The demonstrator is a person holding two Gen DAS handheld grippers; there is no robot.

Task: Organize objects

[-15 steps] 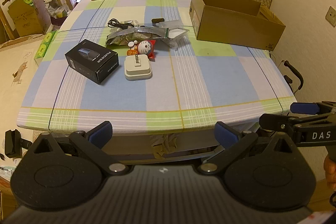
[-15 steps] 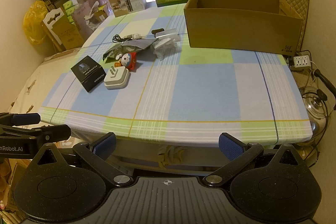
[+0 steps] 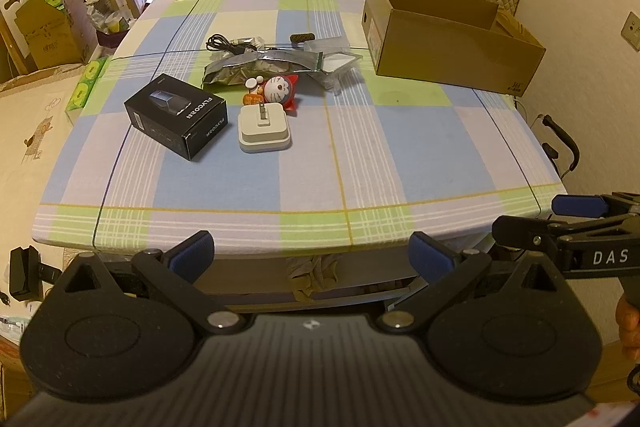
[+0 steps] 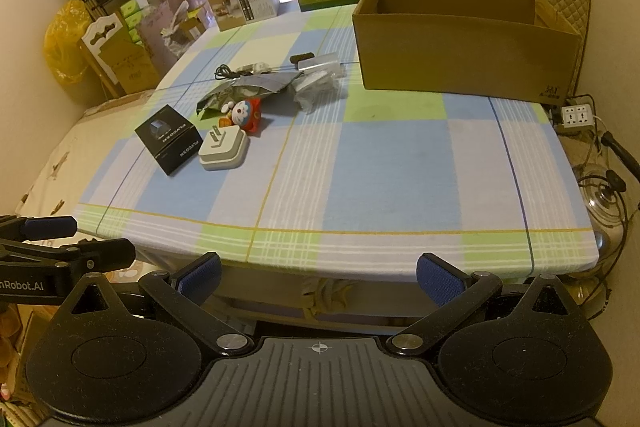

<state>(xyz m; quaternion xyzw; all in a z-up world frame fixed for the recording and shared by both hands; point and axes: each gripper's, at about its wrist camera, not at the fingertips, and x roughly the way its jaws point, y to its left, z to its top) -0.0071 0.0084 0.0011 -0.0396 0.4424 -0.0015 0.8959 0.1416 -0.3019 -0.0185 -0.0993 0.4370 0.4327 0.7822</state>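
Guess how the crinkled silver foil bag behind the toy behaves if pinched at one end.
The silver foil bag looks creased and flattish, so probably light and floppy, sagging from a pinch. Its glossy film may slip between pads. It may also drag the cartoon toy lying against its front edge.

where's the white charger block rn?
In both wrist views the white charger lies left of centre on the checked tablecloth, between the black box and the Doraemon toy.
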